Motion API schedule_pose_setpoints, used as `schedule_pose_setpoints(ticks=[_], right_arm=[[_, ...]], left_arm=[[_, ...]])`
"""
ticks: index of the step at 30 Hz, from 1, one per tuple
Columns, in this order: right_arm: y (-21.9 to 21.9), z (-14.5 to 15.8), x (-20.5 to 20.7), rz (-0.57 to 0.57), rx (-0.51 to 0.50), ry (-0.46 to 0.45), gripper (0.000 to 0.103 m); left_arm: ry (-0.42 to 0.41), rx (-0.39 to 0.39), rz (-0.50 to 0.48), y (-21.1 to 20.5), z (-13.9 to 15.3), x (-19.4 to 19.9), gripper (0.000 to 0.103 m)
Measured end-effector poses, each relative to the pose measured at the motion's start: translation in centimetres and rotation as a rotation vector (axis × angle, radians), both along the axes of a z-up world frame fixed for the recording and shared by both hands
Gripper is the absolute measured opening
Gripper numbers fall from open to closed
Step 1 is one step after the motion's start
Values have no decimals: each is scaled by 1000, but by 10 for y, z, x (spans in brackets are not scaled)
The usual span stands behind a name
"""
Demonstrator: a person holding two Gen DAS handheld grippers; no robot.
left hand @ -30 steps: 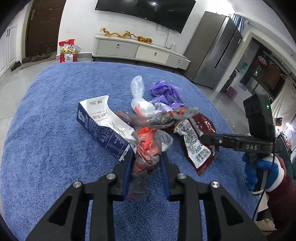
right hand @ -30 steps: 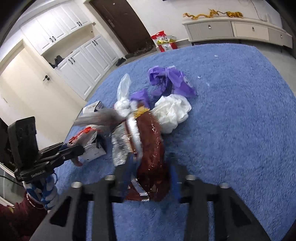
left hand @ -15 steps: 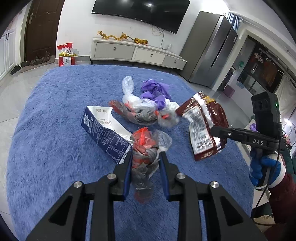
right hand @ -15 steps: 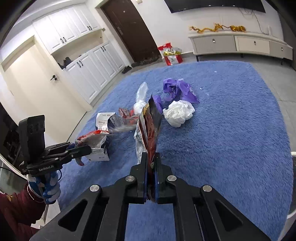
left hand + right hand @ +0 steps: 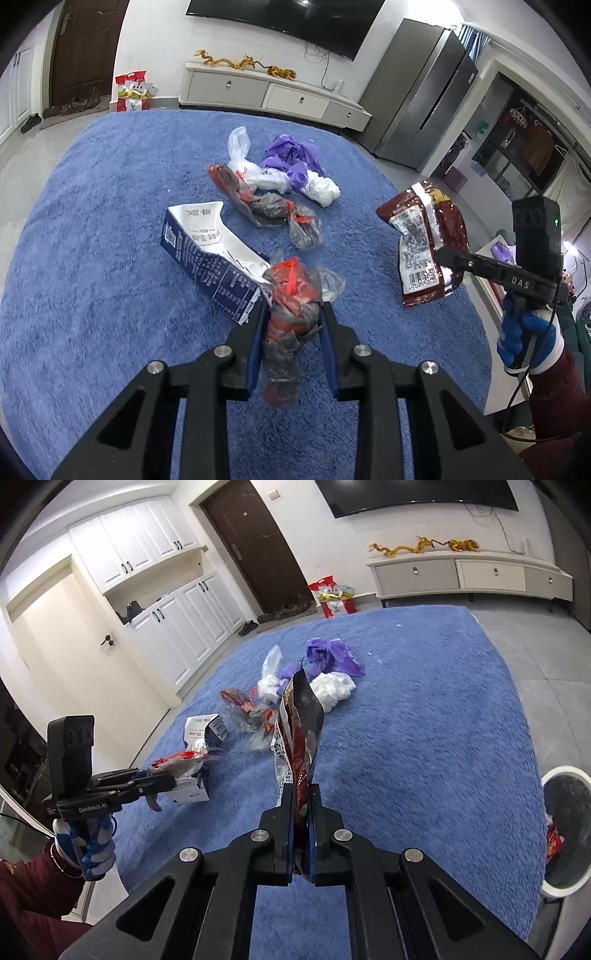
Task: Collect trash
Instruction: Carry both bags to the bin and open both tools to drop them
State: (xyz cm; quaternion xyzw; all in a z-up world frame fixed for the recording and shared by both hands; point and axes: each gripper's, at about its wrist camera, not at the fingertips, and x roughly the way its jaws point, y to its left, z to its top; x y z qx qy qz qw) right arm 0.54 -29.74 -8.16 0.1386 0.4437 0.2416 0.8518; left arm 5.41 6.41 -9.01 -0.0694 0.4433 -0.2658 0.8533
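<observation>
**Both hand-held grippers carry trash above the blue rug**

The right hand-held gripper point(image 5: 302, 812) is clamped tight on the lower edge of a dark red snack wrapper point(image 5: 300, 731), which stands up edge-on from its jaws and is lifted clear of the rug. From the left wrist view the same wrapper point(image 5: 424, 243) hangs in the air to the right, its white label and barcode facing the camera, with the right hand-held gripper point(image 5: 441, 254) pinching its side. The jaws have just been closing, with the wrapper between them.

The left hand-held gripper point(image 5: 293, 328) stands narrowly apart, its blue pads pressing on a crumpled clear bag with red scraps point(image 5: 291, 306). In the right wrist view this bag point(image 5: 177, 762) sits in the left hand-held gripper point(image 5: 162, 775), raised off the rug.

A blue and white milk carton point(image 5: 210, 254) lies on its side on the rug point(image 5: 92, 258), just behind the held bag. Farther back lie another twisted clear bag with red and grey contents point(image 5: 266, 210), a knotted white plastic bag point(image 5: 258, 177), a purple plastic bag point(image 5: 291, 155) and a white wad point(image 5: 323, 188), close together.

A white bin lined with a dark bag point(image 5: 565, 830) stands at the right edge of the rug. Blue-and-white gloved hands point(image 5: 524, 332) hold the grips.
</observation>
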Motion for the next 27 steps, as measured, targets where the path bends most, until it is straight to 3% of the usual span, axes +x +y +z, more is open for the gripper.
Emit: schedule_pose_setpoints(ticks=[9, 20, 27], right_arm=[[-10, -12, -10, 0, 16, 14, 6], [-20, -6, -23, -18, 41, -19, 6], [-42, 5, -37, -58, 62, -61, 6]], left_arm=[[-14, 83, 14, -7, -1, -12, 25], [-74, 101, 19, -9, 18, -32, 20], [-109, 99, -52, -37, 39, -36, 20]])
